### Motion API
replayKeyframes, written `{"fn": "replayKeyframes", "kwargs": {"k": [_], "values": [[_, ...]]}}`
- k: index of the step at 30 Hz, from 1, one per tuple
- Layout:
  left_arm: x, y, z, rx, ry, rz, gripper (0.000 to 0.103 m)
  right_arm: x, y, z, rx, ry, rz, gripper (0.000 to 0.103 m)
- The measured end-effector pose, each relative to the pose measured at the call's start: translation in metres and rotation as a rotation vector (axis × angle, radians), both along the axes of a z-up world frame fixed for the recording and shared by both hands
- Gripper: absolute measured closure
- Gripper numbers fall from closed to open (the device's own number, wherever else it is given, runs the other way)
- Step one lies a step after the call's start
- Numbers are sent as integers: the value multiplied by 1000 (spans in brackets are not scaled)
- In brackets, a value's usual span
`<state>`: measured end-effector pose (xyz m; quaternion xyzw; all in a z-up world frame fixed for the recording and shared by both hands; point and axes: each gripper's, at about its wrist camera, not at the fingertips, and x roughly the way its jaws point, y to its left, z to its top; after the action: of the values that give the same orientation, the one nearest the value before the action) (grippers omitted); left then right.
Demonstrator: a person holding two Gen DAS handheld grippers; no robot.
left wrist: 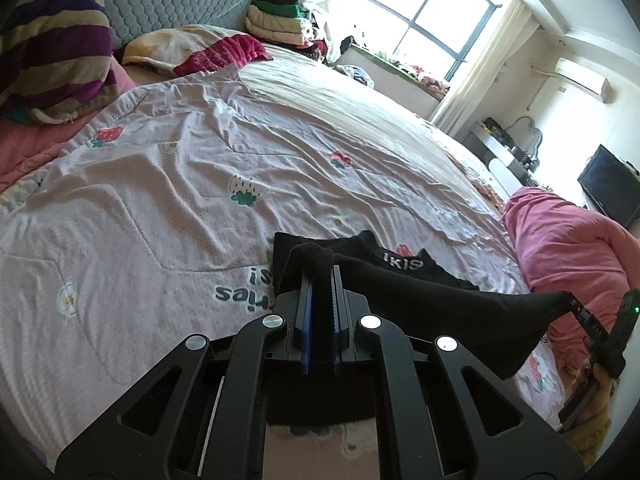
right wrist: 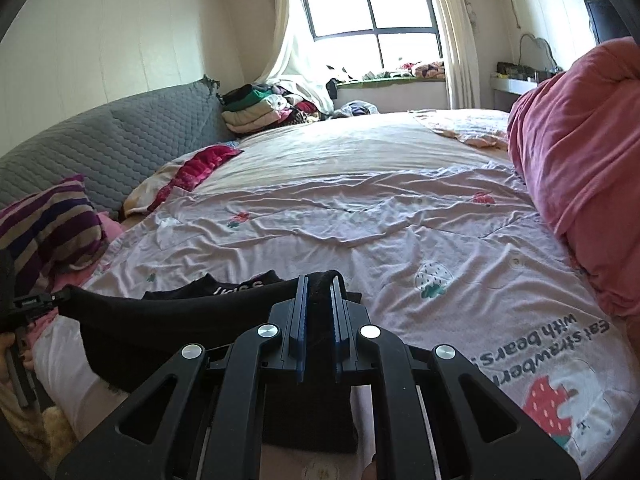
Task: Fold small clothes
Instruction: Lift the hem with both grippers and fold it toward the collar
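My left gripper (left wrist: 320,276) and right gripper (right wrist: 319,286) are each clamped on one end of the black garment (left wrist: 440,304), stretched above the near edge of the bed (left wrist: 160,200), so I judge the fold only half done.

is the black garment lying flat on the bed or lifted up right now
Partly lifted. The left gripper and right gripper each pinch the black garment, stretched between them above the quilt.

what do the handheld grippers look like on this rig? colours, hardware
Left gripper and right gripper look identical: matte black frames with angular linkage arms and triangular cutouts, four round silver pivot caps each, and two narrow upright jaws faced in blue with toothed inner edges. No cables or sleeves are visible.
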<state>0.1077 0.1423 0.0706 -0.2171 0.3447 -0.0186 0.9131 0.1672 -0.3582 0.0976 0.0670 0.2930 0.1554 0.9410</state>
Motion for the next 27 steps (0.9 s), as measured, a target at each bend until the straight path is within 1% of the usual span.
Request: {"fn": "replayKeyframes", "kwargs": {"k": [3,8,15,20,25,26,27], "values": [[13,2,-8,7,17,5,101,18,4,-12,-20,23,-2,94],[34,2,-22,30,49,5,101,37,10,-33,-64,56,-11,94],[61,0,-45,50,101,10,101,53,13,-57,-56,101,-35,94],[70,0,-57,52,128,23,101,61,19,-71,-85,116,-37,94],[71,-5,-57,89,129,18,99,63,20,-82,-103,128,-51,93],[71,-5,-57,91,129,22,98,64,20,-83,-102,129,-50,91],[71,-4,-57,91,127,29,98,64,20,-84,-108,128,-57,87]]}}
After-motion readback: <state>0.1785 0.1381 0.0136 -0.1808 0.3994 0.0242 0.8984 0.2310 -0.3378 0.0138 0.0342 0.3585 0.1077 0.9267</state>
